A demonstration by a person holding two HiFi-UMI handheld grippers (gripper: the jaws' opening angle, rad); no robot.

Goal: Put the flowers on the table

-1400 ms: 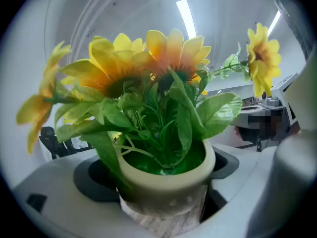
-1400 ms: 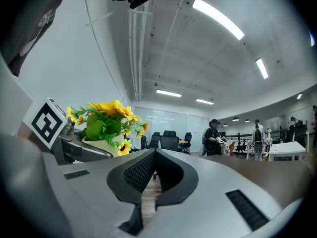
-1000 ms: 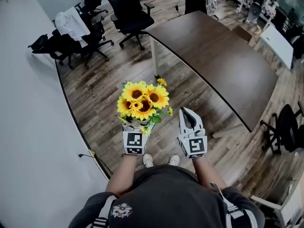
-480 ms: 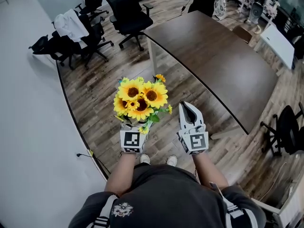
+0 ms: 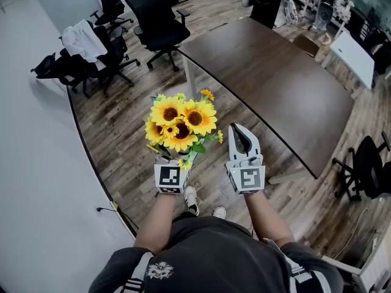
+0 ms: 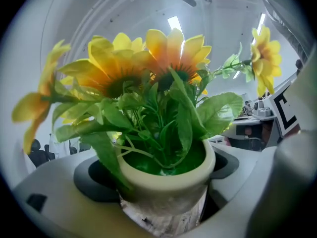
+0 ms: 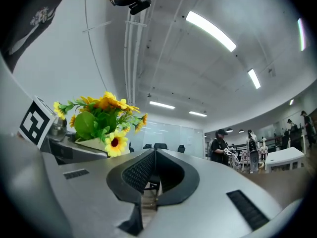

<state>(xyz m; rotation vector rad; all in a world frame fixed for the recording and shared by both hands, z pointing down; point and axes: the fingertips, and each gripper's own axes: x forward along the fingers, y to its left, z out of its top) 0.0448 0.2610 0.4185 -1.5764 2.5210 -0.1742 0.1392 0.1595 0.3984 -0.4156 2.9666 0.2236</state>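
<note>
1. Head view: flowers (image 5: 181, 119), yellow sunflowers with green leaves, held upright above the left gripper (image 5: 171, 167). Positioned over the wooden floor (image 5: 116, 133), left of the dark table (image 5: 275, 78) and not on it.
2. Left gripper view only: cream pot (image 6: 166, 180) clamped between the two jaws, one jaw pressed against each side. Stems and leaves rising straight out of it. Pot hidden beneath the blooms in the head view.
3. Right gripper (image 5: 240, 134): level with the left one, just beside the flowers, not touching them in the head view. Jaws closed tip to tip with nothing between them, confirmed in the right gripper view.
4. Right gripper view only: flowers seen side-on at left, next to the left gripper's marker cube (image 7: 35, 120). Ceiling light strips (image 7: 210, 31) overhead. People (image 7: 218, 145) standing far off at right, too small to describe.
5. Head view only: black office chairs (image 5: 157, 17) beyond the table's far left end, a white garment (image 5: 79, 35) draped over one. Shoes (image 5: 191, 199) on the floor below the grippers.
</note>
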